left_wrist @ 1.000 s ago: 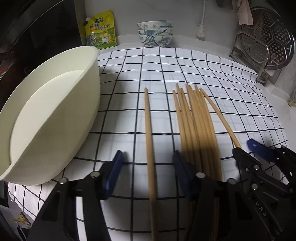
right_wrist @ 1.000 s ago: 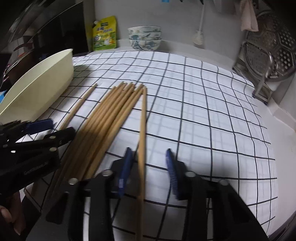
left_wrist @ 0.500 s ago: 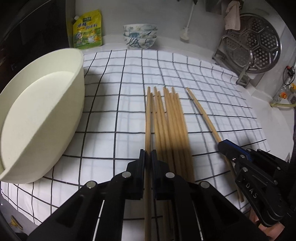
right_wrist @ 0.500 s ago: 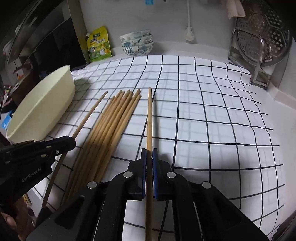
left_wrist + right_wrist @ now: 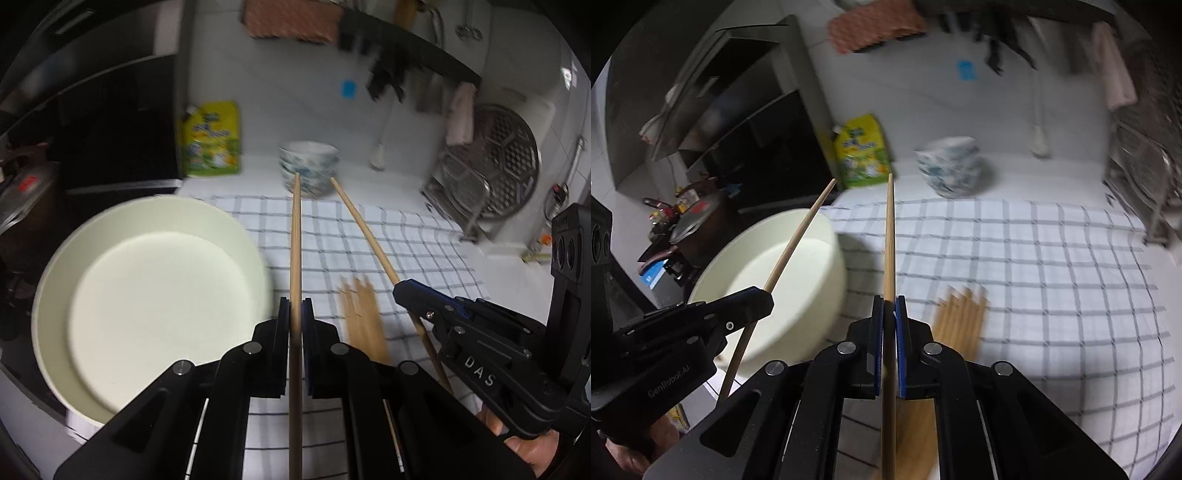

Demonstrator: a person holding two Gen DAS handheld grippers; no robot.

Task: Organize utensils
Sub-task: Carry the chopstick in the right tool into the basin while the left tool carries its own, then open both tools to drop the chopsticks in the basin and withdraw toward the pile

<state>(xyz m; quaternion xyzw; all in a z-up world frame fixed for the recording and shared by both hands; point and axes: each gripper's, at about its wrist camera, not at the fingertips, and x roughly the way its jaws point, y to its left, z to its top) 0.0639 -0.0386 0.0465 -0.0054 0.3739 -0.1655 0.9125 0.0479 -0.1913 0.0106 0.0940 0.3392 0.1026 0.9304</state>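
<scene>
The left gripper (image 5: 295, 314) is clamped on one chopstick (image 5: 295, 243), its blue pads pressed against the wood, and the stick runs straight out ahead, lifted clear of the checked cloth (image 5: 436, 251), its tip seen against the stacked bowls (image 5: 308, 168) at the back of the cloth. The right gripper (image 5: 889, 314) is closed the same way on a second chopstick (image 5: 889, 236), also held off the cloth and pointing toward the far edge. In the left view the right gripper sits at the cloth's near right side; in the right view the left gripper's stick crosses in front of the cream basin (image 5: 783, 280), which stands at the cloth's left edge. The remaining chopsticks (image 5: 364, 317) lie in a loose bundle on the cloth, near its front, between the two held sticks. A yellow pouch (image 5: 212, 138) leans by the wall beyond the cloth's far left corner, and a metal rack (image 5: 491, 173) stands off its right side
</scene>
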